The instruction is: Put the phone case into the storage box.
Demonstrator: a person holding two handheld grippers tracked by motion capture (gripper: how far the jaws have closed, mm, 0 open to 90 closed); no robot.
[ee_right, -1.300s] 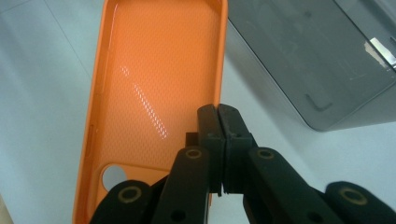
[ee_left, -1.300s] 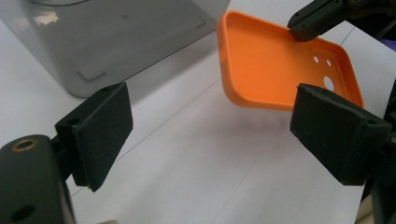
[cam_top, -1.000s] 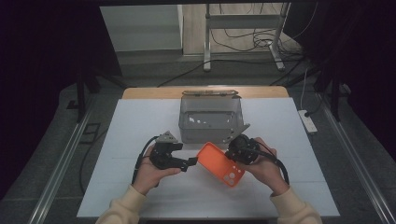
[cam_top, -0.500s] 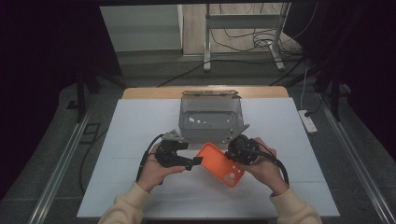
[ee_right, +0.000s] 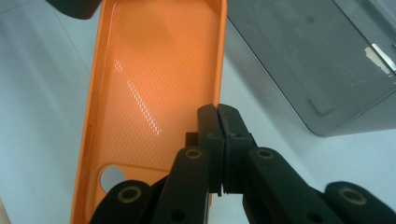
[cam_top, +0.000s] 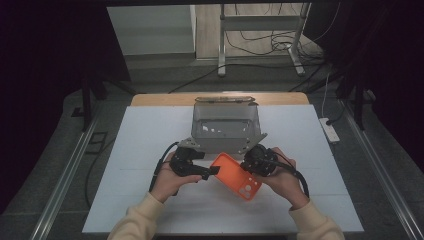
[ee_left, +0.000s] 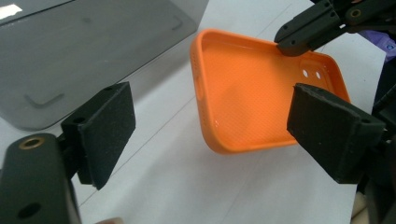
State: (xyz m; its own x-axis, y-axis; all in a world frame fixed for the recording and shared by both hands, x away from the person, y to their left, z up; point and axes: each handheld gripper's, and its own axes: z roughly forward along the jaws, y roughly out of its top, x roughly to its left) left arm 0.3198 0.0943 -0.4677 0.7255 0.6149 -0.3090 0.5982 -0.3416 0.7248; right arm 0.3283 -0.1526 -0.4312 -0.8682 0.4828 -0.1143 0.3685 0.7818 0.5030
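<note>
The right gripper (ee_right: 218,116), jaws pinching the orange phone case (cam_top: 236,176) by its rim, holds it above the surface (cam_top: 150,135); the left gripper (ee_left: 210,126), jaws spread, straddles its nine-o'clock end.

Both forearms come in low over the bench (cam_top: 130,150). The right gripper (ee_right: 218,116) has its jaws pressed together on the rim of the orange phone case (cam_top: 236,176), holding it off the bench. The left gripper (ee_left: 210,126) points at the case's other end, jaws spread wide, pads clear of it.
</note>
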